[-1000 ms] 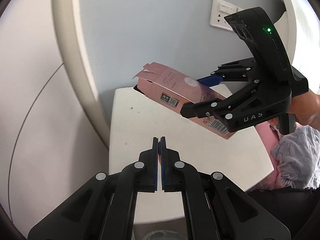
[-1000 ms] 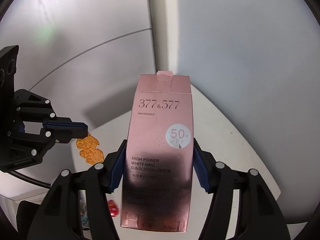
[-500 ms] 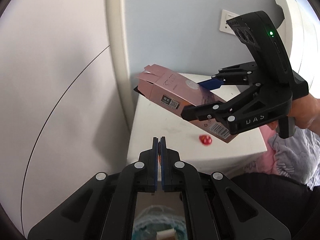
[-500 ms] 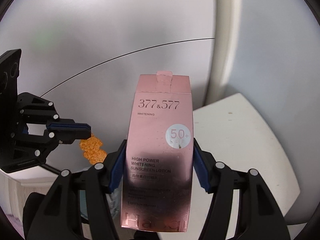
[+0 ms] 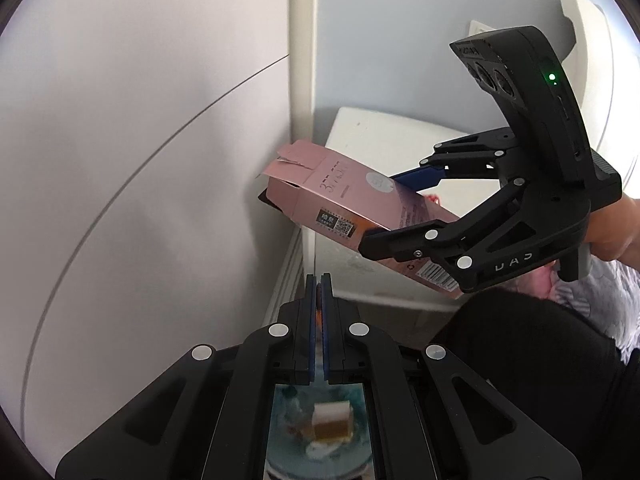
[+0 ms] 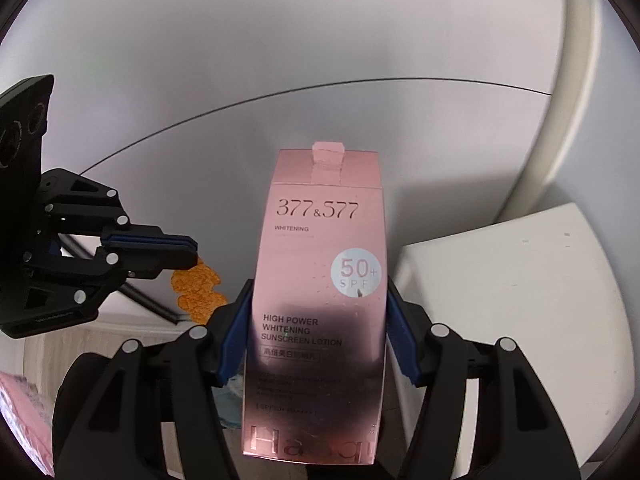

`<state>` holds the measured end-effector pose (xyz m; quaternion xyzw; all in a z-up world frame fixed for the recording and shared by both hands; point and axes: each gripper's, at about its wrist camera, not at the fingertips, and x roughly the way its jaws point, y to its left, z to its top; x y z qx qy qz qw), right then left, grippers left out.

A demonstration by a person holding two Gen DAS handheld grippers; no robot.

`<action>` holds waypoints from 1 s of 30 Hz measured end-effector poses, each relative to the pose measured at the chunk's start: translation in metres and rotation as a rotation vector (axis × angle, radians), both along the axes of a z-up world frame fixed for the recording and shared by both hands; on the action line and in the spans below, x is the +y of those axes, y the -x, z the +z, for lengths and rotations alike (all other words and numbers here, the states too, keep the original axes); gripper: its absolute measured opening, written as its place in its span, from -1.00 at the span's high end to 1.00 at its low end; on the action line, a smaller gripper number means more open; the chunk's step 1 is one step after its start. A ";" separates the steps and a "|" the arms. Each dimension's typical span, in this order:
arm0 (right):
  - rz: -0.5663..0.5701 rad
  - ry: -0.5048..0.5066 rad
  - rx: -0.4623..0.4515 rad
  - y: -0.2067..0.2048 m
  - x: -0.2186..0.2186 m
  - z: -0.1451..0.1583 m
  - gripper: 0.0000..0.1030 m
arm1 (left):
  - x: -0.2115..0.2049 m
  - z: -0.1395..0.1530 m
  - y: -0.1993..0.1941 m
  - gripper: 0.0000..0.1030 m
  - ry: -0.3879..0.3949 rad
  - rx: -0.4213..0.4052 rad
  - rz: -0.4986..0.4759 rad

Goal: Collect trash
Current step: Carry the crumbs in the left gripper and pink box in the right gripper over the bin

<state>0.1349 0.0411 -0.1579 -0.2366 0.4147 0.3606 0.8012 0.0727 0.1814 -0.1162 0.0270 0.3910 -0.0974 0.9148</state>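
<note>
Pink cardboard fills the middle of the right wrist view: a tall sunscreen box (image 6: pixel 320 280) sits between the blue pads of the right gripper (image 6: pixel 318 348), which press against its two long sides and carry it clear of any surface. Its top flap sticks up, slightly torn open. In the left wrist view the same box (image 5: pixel 344 208) slants out of the right gripper (image 5: pixel 400 208), with its open end toward the pale wall (image 5: pixel 140 120) and a barcode at the held end. Behind it stands a white side table (image 5: pixel 384 136).

The left gripper (image 5: pixel 319 292) has its fingers pressed together on a scrap of orange peel (image 6: pixel 198 288), which hangs from the tips as seen from the right wrist; from its own camera only an orange sliver shows between the pads. Below that gripper, between its arms, lies a bin (image 5: pixel 320 432) with bits of rubbish in it, blurred. A person's hand (image 5: pixel 616 232) grips the right tool's handle at the edge.
</note>
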 end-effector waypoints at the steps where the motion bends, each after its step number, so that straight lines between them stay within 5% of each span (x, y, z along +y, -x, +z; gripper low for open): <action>1: 0.009 0.003 0.007 0.001 0.003 -0.005 -0.13 | 0.003 -0.004 0.007 0.98 -0.002 0.006 0.010; 11: 0.118 0.040 0.094 0.048 0.042 -0.063 -0.13 | 0.030 -0.063 0.057 0.98 0.044 0.075 0.110; 30: 0.137 0.177 0.202 0.045 0.052 -0.166 -0.13 | 0.038 -0.171 0.078 0.98 0.137 0.203 0.202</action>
